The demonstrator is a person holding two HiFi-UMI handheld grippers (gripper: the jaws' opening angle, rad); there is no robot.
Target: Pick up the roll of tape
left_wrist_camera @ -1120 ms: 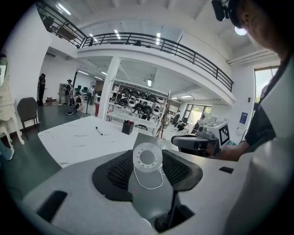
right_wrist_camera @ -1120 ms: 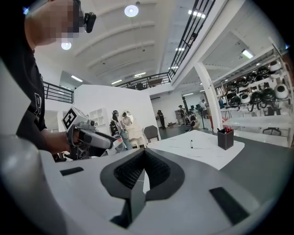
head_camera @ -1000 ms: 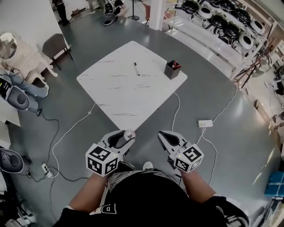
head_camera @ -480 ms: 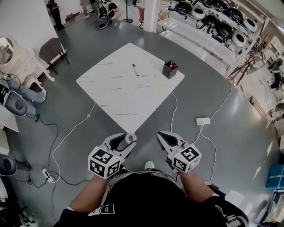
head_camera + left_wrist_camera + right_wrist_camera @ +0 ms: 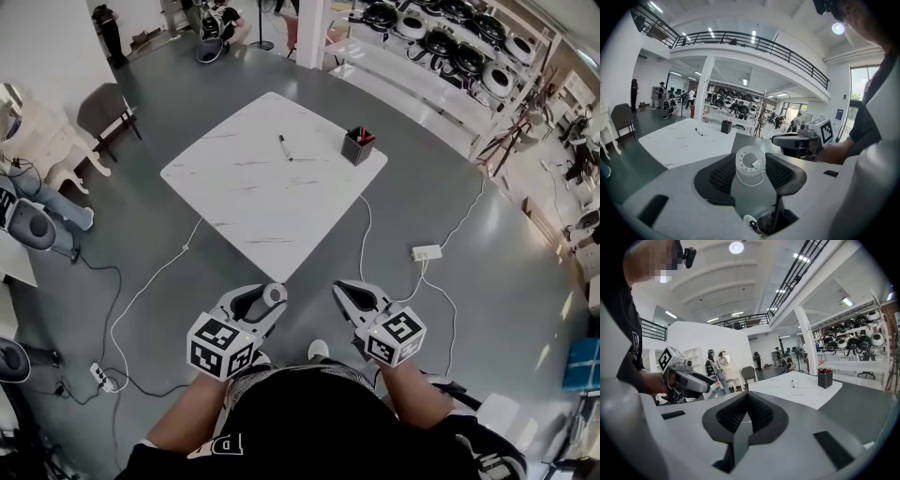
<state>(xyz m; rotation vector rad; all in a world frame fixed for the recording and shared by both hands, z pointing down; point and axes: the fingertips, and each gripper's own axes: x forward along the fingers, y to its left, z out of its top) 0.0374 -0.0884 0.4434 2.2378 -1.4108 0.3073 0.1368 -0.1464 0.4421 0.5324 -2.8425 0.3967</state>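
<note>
The counter (image 5: 244, 202) is white with faint grey veining, and the floor (image 5: 450, 187) is dark grey. The roll of tape (image 5: 750, 161) is translucent white. The left gripper (image 5: 265, 300) and right gripper (image 5: 349, 292) are pale grey, their cubes patterned in black-and-white squares. The pen holder (image 5: 357, 147) is black.

pen-like item (image 5: 283, 147) on table (image 5: 253, 202) too small to identify, shelving (image 5: 441, 47) cut by top edge

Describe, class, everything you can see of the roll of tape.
The roll of tape is a small, whitish, translucent ring with an open centre and a circle of small dots around its hub. Its flat face is turned toward the left gripper view's camera. It sits clamped between the black ribbed pads of the left gripper, in the air over the grey floor. Only the pads touch it.
</note>
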